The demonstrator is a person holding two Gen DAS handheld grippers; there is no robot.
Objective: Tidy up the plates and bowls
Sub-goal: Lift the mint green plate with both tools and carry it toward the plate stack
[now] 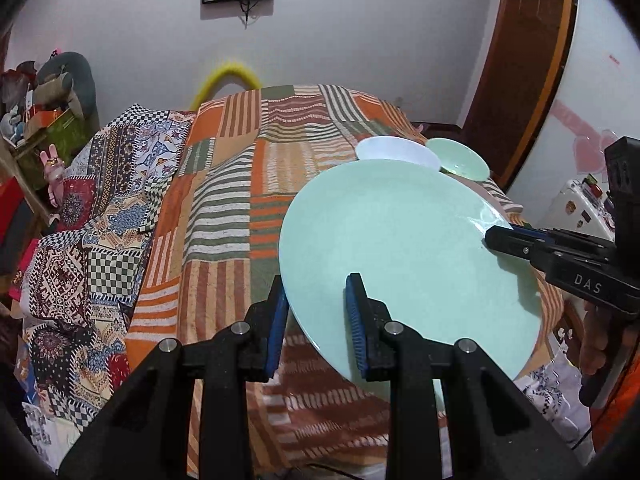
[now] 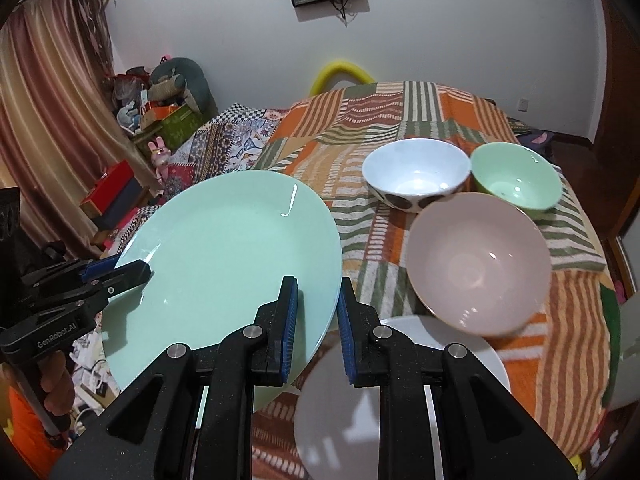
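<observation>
Two grippers, left (image 1: 316, 320) and right (image 2: 318, 328), are pinching opposite rims of the tilted plate (image 1: 400, 256) above the bedspread (image 1: 240, 200), risking it slipping out if either clamp is loosening.

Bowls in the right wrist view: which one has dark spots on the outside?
The white bowl, far left of the three; the green bowl and pink bowl are plain.

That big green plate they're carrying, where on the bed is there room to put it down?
The striped blanket lies bare left of the mint plate, up to the patterned quilt. It is crowded on the other side: white bowl, green bowl, pink bowl and white plate sit close together.
</observation>
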